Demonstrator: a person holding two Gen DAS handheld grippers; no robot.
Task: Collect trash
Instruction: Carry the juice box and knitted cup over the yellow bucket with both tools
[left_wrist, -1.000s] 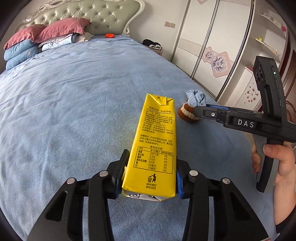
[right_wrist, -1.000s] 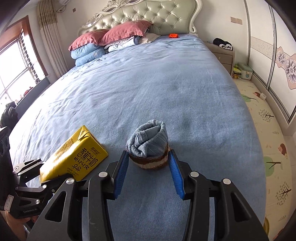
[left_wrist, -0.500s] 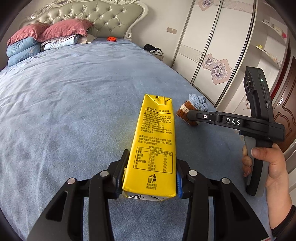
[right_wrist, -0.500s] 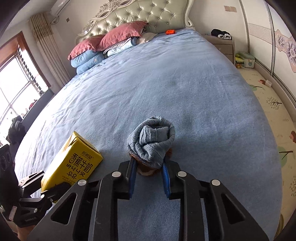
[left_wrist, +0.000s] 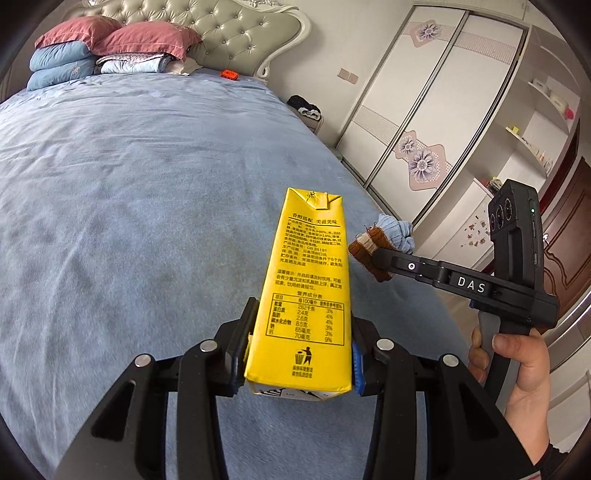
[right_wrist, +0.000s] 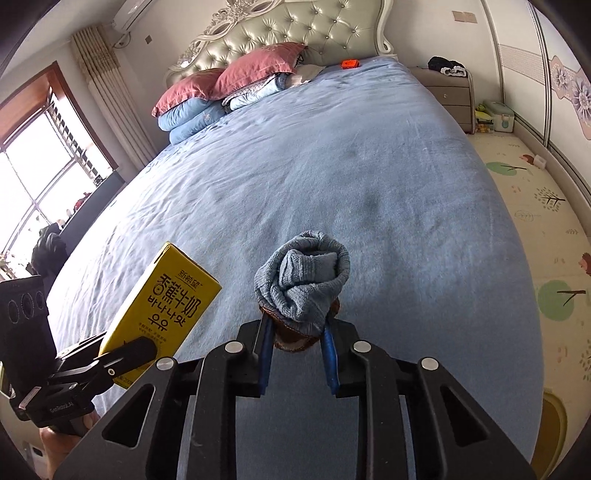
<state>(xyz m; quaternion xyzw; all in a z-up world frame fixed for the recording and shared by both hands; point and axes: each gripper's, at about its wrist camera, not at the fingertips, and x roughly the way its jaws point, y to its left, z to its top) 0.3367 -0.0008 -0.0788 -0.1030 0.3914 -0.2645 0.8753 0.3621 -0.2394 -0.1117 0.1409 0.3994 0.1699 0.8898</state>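
Having just closed our right hand-held gripper (right_wrist: 297, 345) on the rolled blue-and-brown knitted sock (right_wrist: 303, 291), we hold both pieces clear of the blue bed (right_wrist: 332, 166), the yellow milk carton (left_wrist: 304, 295) clamped in our left hand-held gripper (left_wrist: 299, 354), ready for binning.

Bright daylight from the window (right_wrist: 44, 177); sharp frames, fisheye-bent edges.

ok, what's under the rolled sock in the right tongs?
Only blue bedspread shows below the rolled sock, gripped in the right tongs. Its brown cuff end sits between the pads; the spot straight beneath is covered.
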